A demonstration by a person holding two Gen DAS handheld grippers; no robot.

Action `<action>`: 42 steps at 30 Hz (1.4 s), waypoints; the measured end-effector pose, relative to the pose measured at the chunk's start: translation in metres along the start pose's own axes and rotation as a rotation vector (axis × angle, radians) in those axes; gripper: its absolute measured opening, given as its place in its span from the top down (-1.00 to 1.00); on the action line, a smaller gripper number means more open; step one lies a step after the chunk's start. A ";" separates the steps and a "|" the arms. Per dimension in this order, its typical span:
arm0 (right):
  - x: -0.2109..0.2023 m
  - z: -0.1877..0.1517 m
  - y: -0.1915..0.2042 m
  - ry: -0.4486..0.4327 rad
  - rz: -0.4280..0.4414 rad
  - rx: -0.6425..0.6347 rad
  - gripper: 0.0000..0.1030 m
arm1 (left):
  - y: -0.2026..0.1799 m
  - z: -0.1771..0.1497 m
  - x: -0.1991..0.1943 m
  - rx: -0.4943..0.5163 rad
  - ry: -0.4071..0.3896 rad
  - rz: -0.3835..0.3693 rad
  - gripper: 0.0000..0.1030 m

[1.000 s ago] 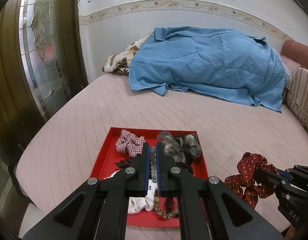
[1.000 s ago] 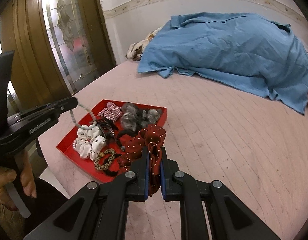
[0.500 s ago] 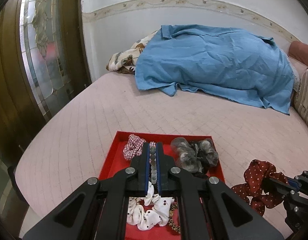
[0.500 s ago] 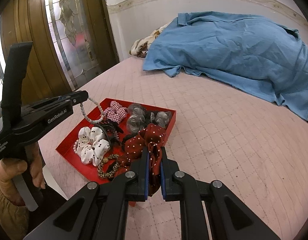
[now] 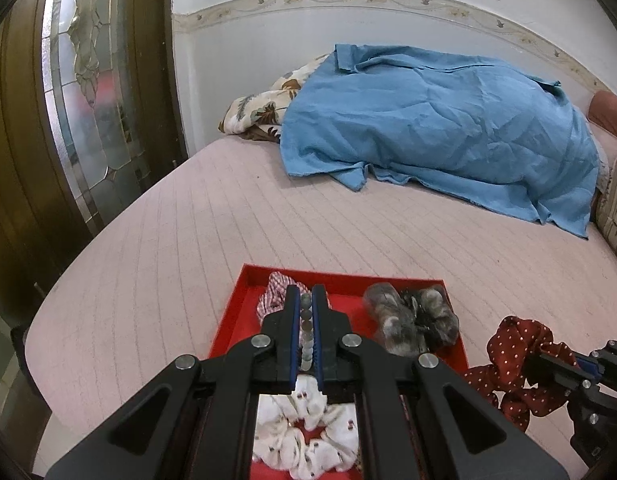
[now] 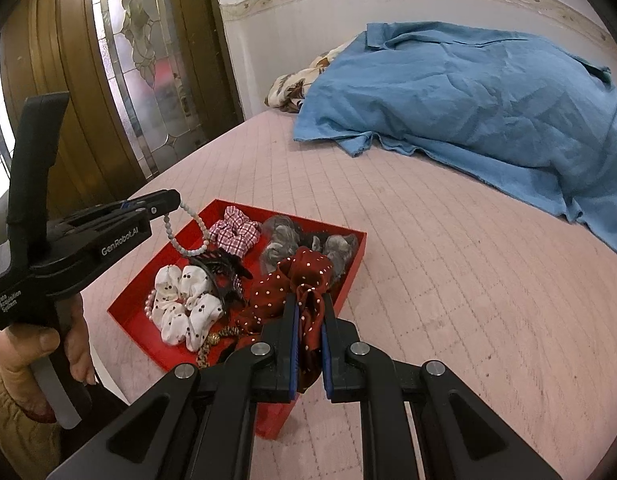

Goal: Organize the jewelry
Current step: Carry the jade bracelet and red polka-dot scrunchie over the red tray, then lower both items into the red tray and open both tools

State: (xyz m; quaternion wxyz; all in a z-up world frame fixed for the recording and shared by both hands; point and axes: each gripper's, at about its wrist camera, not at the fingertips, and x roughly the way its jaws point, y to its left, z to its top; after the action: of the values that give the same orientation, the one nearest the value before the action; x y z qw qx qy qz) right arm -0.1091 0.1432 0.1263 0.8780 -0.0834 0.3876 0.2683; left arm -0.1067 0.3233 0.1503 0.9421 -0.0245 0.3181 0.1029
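- Our left gripper (image 5: 307, 300) is pinching a string of pale grey-green round beads (image 6: 188, 227) between its blue-lined fingers; from the right wrist view the strand hangs in a loop below its tip, over the shallow red rectangular tray (image 6: 350, 276).
- Our right gripper (image 6: 309, 312) is clamped on a dark red fabric scrunchie with white polka dots (image 6: 292, 286), held just above the tray's near right corner.
- Beneath the left gripper in the tray lie a white scrunchie with dark dots (image 5: 304, 440) and, just ahead of its fingertips, a red-and-white checked scrunchie (image 5: 274, 292).
- To the right of that gripper's tip sit grey furry hair ties (image 5: 408, 320).
- Left of the right gripper's fingers we see a black claw clip (image 6: 222, 272) and a leopard-print band (image 6: 212, 340).
- The tray rests on a pink quilted bed (image 6: 468, 280), with a blue blanket (image 6: 468, 100) well beyond both grippers.
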 end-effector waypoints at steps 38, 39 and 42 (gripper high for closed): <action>0.157 0.079 0.017 0.169 0.070 0.051 0.76 | 0.059 -0.005 0.073 -0.131 0.118 0.045 0.89; 0.159 0.078 0.016 0.174 0.070 0.052 0.76 | 0.058 -0.005 0.074 -0.130 0.121 0.046 0.89; 0.163 0.075 0.012 0.186 0.071 0.059 0.76 | 0.057 -0.005 0.076 -0.123 0.125 0.047 0.89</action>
State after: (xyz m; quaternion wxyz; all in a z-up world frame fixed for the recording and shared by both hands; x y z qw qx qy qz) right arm 0.0222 0.2459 0.0602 0.8304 -0.0683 0.4777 0.2787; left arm -0.0626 0.3919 0.1019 0.9145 -0.0813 0.3698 0.1425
